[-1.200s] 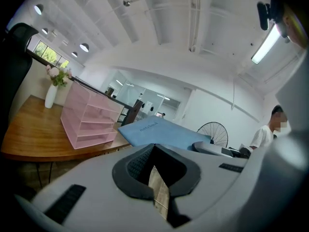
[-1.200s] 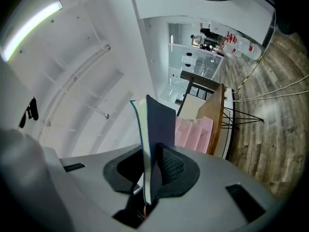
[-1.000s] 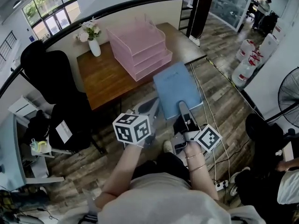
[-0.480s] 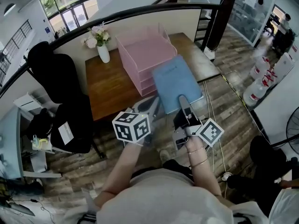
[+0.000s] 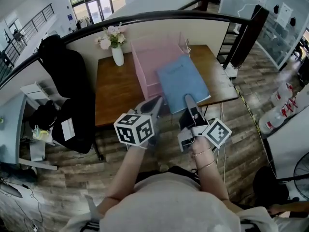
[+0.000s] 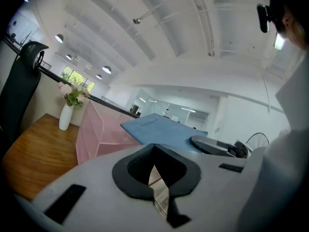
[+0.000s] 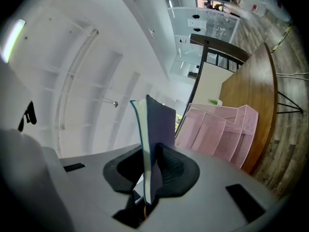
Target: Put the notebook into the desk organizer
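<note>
Daylight pours from windows (image 5: 91, 5) far beyond my jaws; ceiling lamps (image 6: 106, 69) glow above them. Gripper views bend hard, black at corners. The notebook (image 7: 161, 124) between my jaws looks sharp.

Only legible print: what reads as "Notebook" on the blue notebook (image 6: 164, 132) cover, toward its 10 o'clock corner. Left marker cube (image 5: 135, 128) and right marker cube (image 5: 217, 133) carry black-white square codes, no text.

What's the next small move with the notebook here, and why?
Probably ease the right gripper forward and down toward the desk organizer's top tray. Its jaws are clamped on the notebook's near edge, and the notebook appears raised over the organizer's front, not yet inside any tray.
</note>
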Demonstrator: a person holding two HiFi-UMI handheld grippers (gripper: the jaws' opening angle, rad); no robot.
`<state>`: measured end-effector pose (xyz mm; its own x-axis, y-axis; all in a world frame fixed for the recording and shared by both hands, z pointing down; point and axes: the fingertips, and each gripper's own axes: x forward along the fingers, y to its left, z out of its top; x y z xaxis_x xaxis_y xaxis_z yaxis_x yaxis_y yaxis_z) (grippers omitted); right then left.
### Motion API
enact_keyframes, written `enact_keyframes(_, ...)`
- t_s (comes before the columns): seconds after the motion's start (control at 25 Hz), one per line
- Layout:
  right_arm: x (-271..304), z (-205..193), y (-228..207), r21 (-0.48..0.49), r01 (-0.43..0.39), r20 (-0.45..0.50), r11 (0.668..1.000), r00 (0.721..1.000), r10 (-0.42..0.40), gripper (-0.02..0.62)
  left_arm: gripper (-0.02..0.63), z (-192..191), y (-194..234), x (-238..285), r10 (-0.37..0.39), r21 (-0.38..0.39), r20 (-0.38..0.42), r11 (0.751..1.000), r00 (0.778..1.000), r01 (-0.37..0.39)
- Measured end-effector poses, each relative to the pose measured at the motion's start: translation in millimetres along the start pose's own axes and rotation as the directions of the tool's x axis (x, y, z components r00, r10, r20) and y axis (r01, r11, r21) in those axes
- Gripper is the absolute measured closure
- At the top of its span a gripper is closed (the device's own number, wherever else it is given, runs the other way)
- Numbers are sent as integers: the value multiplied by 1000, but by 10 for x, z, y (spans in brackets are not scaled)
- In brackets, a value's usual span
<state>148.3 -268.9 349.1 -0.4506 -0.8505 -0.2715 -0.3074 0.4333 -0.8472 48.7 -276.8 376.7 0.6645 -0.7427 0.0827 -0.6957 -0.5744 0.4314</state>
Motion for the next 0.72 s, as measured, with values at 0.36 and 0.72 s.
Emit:
enact_keyframes(0.36,275,13,-249,63,-18,-67,998,997,22,523,604,-41,207,99,102,-24,10,994,995,-102)
enact_keyframes(0.72,484,-41,-428,104,7,-52,995,999,-1,522,604,-28,422,151,113,-29,-29,993,993,-114)
